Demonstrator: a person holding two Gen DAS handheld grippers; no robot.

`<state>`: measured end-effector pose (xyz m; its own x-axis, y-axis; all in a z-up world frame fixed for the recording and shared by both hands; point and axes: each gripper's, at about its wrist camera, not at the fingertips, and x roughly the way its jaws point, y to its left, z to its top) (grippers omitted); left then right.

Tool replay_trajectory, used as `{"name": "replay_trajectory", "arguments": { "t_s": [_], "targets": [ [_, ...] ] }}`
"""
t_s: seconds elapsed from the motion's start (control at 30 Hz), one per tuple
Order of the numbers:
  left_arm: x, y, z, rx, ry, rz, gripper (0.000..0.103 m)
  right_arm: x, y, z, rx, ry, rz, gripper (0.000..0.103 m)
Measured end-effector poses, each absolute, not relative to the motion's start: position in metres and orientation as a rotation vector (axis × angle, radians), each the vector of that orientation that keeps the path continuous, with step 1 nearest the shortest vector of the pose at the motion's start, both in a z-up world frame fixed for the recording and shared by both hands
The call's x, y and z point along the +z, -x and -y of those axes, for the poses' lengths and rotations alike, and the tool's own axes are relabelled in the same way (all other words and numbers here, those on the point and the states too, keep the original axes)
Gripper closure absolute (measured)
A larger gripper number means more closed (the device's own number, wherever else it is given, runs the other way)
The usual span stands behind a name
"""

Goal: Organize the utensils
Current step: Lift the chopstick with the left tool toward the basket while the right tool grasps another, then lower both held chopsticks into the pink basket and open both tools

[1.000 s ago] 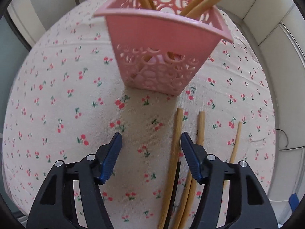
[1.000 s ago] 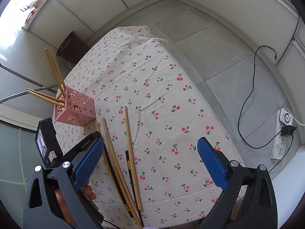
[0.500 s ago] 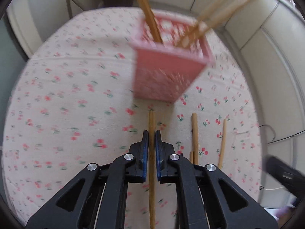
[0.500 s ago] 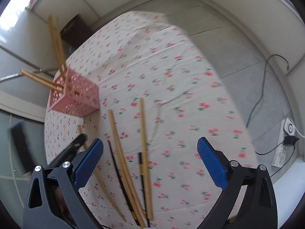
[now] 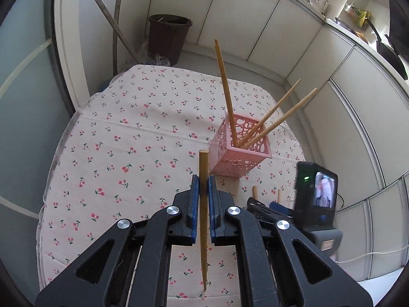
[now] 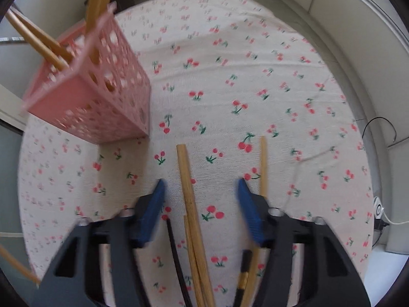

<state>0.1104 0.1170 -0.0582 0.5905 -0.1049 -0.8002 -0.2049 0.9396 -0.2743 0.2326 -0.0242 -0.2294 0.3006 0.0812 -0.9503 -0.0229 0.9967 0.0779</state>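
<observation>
One chopstick (image 5: pixel 203 204) is pinched by the left gripper (image 5: pixel 203 186) near the basket (image 5: pixel 239 157); right gripper (image 6: pixel 202 189) jaws are closing around loose chopsticks (image 6: pixel 188 186), untouched.

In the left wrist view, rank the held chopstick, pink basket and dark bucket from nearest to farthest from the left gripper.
1. Held chopstick, clamped in the left gripper.
2. Pink basket, just beyond, to the right on the cloth.
3. Dark bucket, on the floor past the table's far edge.
</observation>
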Motion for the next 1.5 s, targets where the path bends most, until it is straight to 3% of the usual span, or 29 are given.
{"name": "replay_trajectory", "arguments": {
  "t_s": [0.13,0.5,1.03,1.5],
  "targets": [
    [-0.058,-0.110,-0.121,0.059,0.372,-0.949,0.096,-0.226,-0.233,0.017,0.069,0.002,-1.198,0.095],
    [-0.043,-0.101,-0.113,0.022,0.361,-0.891,0.097,-0.194,-0.215,0.056,0.116,-0.177,-1.130,0.095],
    [0.006,-0.069,-0.094,-0.043,0.304,-0.755,0.097,-0.065,-0.134,0.123,0.217,-0.319,-0.824,0.095],
    [0.080,-0.096,-0.091,-0.030,0.327,-0.592,0.097,0.043,-0.145,0.161,0.278,-0.531,-0.569,0.095]
  ]
}}
